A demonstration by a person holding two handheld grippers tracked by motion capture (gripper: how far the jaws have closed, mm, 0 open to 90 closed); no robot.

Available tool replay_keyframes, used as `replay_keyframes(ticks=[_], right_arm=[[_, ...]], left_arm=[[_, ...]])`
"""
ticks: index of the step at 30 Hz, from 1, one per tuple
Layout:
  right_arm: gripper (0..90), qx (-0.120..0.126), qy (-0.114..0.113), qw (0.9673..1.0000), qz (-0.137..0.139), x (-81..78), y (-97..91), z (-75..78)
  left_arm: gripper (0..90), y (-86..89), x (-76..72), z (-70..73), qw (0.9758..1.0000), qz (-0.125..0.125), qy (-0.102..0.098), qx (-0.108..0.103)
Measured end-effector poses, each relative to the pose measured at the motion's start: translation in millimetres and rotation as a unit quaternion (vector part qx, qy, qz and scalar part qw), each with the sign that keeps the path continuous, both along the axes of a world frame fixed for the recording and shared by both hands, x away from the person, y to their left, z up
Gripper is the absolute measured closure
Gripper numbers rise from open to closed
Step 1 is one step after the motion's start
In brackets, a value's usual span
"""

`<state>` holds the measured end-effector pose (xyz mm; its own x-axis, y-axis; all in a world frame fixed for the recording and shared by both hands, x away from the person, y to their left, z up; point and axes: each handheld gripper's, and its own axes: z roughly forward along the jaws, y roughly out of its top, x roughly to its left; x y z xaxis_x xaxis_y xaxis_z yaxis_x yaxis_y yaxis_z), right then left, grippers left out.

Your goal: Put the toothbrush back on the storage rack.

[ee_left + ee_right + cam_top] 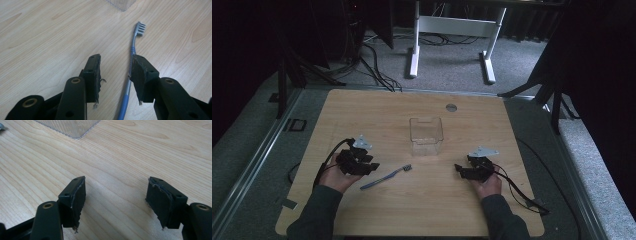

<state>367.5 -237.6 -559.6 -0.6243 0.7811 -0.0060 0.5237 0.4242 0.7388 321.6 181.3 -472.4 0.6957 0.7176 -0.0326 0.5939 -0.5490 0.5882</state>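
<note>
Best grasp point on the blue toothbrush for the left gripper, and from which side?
Grip the toothbrush on its straight handle, probably mid-length, away from the bristle head. It lies flat on the table, so come down from above with the jaws across the handle. The left gripper stands open with the handle between its jaws, close by one pad, not yet clamped. The clear box sits apart, leaving room.

no readable text anywhere, no label on the clear box point(425, 136), no brand on the toothbrush point(386, 177) beside it
</note>
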Motion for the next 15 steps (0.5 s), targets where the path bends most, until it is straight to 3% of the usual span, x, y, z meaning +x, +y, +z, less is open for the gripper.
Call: replay_keyframes(ticks=[15], right_arm=[[31.3, 0.000, 0.000, 1.0000, 0.000, 0.0, 0.0, 0.0]], left_arm=[[61.4, -6.3, 2.0, -2.3, 0.9998, -0.014, 0.013, 0.007]])
